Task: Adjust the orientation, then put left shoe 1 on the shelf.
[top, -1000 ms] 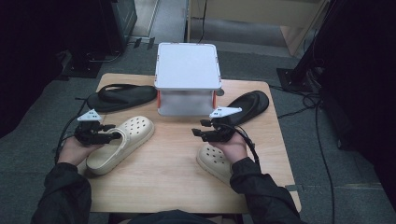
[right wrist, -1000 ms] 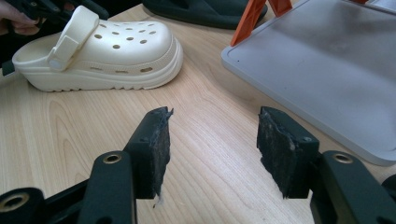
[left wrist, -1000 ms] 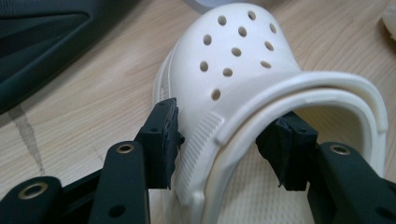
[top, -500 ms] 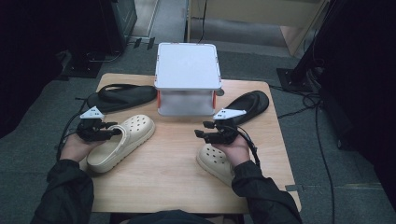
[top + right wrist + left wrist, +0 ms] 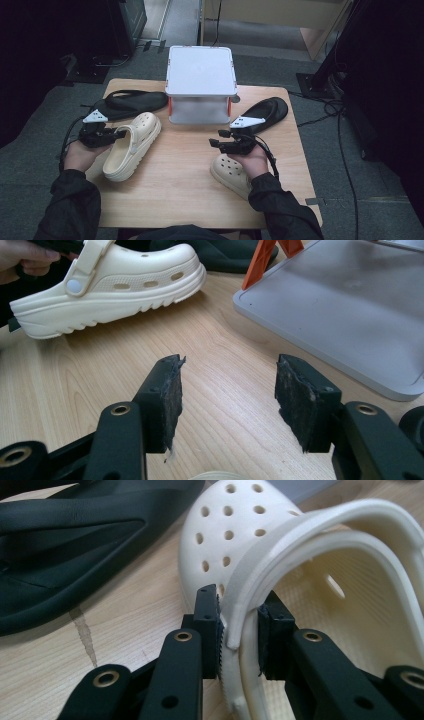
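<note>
Dark floor and cables ring a small wooden table (image 5: 190,185). On its left half, the left gripper (image 5: 239,630) pinches the side wall and strap of a cream clog (image 5: 134,145), one jaw outside, one inside. That clog's long axis runs from the near left edge toward the grey box (image 5: 201,70) at the far middle, toe toward the box. The right gripper (image 5: 226,395) hangs spread and empty over bare wood, pointed toward the left clog and the box. A second cream clog (image 5: 231,172) lies just under and behind the right hand, nearer the person. So, by my reading, the right hand must draw back and down to reach it. Two black sandals (image 5: 131,100) flank the box.
</note>
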A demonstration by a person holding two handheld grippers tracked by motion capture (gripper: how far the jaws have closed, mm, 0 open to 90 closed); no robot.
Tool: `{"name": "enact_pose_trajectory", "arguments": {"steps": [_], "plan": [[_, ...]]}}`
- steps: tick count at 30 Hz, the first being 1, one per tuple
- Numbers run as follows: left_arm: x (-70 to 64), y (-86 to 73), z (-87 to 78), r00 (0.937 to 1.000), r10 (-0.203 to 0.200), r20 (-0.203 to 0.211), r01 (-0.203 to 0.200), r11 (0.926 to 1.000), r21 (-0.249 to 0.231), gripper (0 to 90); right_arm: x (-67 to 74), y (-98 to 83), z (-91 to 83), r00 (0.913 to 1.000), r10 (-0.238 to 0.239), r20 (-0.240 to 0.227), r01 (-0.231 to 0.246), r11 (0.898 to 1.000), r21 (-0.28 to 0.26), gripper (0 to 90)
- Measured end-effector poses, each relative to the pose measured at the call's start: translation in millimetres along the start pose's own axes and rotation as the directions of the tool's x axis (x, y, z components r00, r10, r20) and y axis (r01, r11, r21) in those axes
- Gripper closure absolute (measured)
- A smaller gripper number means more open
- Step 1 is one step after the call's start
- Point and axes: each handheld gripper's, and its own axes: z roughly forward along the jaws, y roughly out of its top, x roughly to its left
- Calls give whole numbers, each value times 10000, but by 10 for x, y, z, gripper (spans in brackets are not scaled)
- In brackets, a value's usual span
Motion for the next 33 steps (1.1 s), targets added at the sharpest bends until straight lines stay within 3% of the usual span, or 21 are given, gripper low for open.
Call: {"name": "enact_pose_trajectory", "arguments": {"steps": [4,13,27,33], "plan": [[-11,32,-39,9998,-179,-96,176,9992,-345,757,-1,1,3,10000,-34,21,34,10000,1,457],[-215,189,-77,9997,226,-66,-230,9970,-736,757,11,0,24,10000,-12,-13,12,10000,36,459],[-522,464,274,9969,712,328,-697,9966,-443,756,48,-7,28,9997,-80,245,80,10000,0,459],[-628,605,464,9920,1141,542,-1127,9932,-287,756,45,-3,32,9997,90,247,-90,10000,-6,459]]}}
